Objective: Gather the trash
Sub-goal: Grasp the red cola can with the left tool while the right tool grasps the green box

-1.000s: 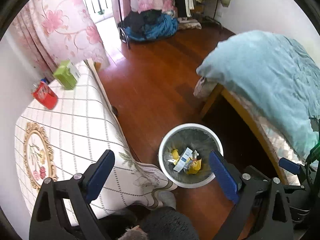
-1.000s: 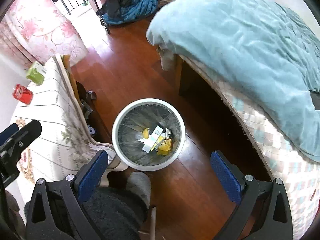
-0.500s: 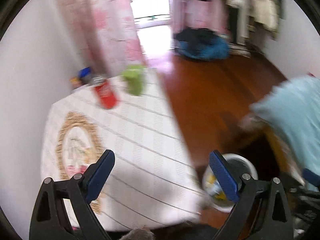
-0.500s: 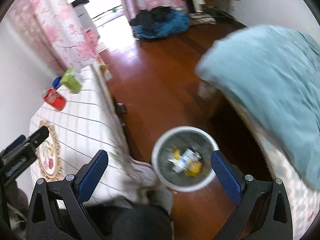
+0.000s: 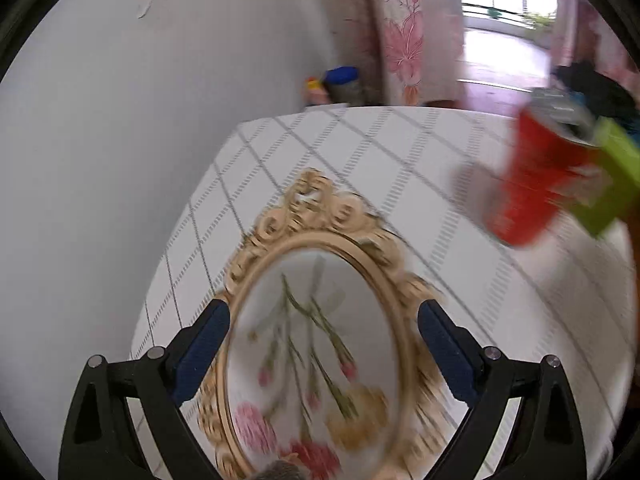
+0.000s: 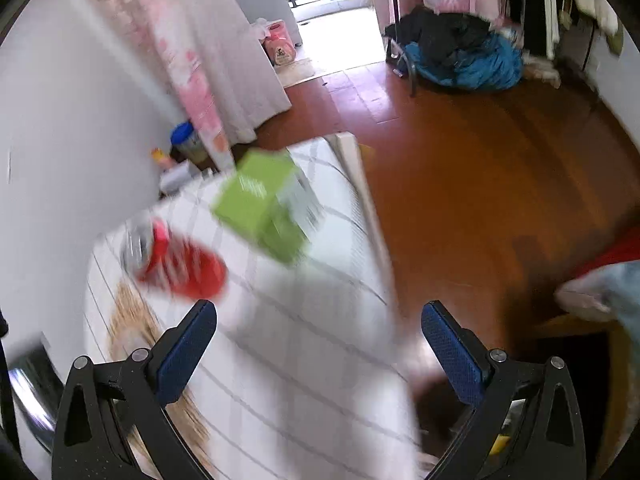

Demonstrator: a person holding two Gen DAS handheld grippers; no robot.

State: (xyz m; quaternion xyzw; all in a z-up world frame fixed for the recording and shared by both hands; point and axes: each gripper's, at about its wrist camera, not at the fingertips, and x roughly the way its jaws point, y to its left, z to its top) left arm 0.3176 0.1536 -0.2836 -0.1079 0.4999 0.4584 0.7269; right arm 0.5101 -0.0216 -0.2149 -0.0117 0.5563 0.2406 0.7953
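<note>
A red drink can (image 5: 532, 184) and a green box (image 5: 612, 176) stand at the far right of the white checked tabletop (image 5: 360, 168); both are blurred. In the right wrist view the can (image 6: 180, 264) lies left of the green box (image 6: 264, 208). My left gripper (image 5: 320, 344) is open and empty over a gold-framed flower picture (image 5: 316, 356). My right gripper (image 6: 318, 344) is open and empty above the tabletop (image 6: 304, 352), short of the can and box. The trash bin is out of view.
A white wall (image 5: 140, 140) runs along the table's left. A blue-lidded jar (image 6: 188, 142) stands behind the table by the pink floral curtain (image 6: 192, 60). Wooden floor (image 6: 480, 184) lies right, with a clothes pile (image 6: 460, 52) and the bed's corner (image 6: 604, 288).
Both grippers have swung left and up from the trash bin on the floor to the table. The bin has left both views. The can and box are now much closer.
</note>
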